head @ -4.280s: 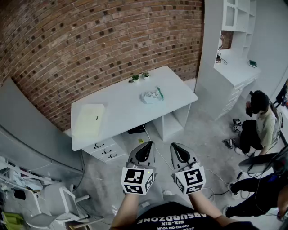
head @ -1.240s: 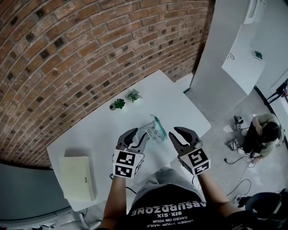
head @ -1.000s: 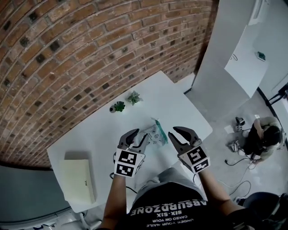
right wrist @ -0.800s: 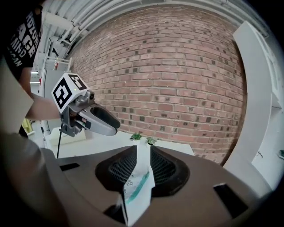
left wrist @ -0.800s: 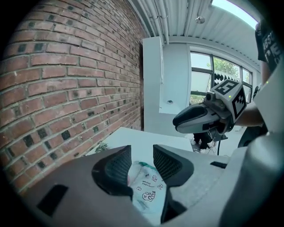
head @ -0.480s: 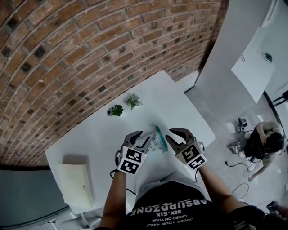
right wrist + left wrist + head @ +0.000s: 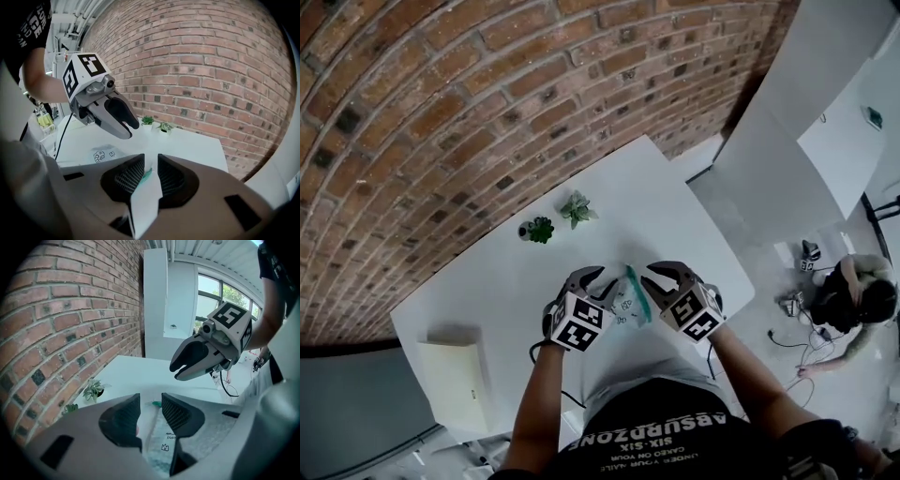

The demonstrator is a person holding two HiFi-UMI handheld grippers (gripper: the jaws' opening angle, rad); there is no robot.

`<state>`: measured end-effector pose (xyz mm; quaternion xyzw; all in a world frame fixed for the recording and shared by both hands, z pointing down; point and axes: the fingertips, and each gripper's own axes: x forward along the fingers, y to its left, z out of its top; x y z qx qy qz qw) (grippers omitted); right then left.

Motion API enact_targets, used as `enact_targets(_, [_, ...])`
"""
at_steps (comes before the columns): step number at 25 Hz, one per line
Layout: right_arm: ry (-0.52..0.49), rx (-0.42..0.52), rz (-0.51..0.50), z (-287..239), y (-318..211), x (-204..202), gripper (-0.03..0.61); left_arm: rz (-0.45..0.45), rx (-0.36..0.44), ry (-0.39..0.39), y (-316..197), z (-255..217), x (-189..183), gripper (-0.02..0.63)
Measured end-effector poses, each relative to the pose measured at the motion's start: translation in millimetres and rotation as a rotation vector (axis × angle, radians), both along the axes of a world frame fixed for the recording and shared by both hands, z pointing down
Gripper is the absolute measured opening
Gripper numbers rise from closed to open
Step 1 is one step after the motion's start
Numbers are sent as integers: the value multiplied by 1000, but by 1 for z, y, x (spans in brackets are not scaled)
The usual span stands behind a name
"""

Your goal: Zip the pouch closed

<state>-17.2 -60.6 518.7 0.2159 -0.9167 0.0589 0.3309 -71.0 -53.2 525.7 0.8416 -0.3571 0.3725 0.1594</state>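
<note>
Left tongs: released. The jaws are standing apart just above the pouch and gripping nothing. A strip of the pouch is showing through the gap.
Right tongs: grasping. The jaws are pinching a raised flap of the pouch at its teal edge. In the right gripper view the flap is covering part of the tongs' own body.
Pouch: lying on the white table directly between the two tongs, which are facing each other. In the head view both tongs are overlapping its sides, so its outline is not showing whole.
Teal zipper: running along the side nearer the right tongs. The slider cannot be made out, nor whether the zip is open or closed.
Dark printed marks: showing below the left tongs, too small to read.
Two small plants: standing beyond the tongs, by the brick wall, well apart from the pouch.
Pale flat box: lying far to the left of the left tongs, at the table's near edge.
Person: sitting on the floor well to the right of the right tongs, too small for detail.
</note>
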Motion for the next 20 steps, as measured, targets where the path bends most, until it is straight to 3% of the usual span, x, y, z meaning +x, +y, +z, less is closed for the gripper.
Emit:
enact_targets(11, [169, -24, -156, 72, -22, -6, 78, 97, -78, -35, -23, 50, 10, 135])
enact_targets(20, [272, 5, -308, 108, -26, -12, 78, 301, -121, -261, -31, 101, 11, 135])
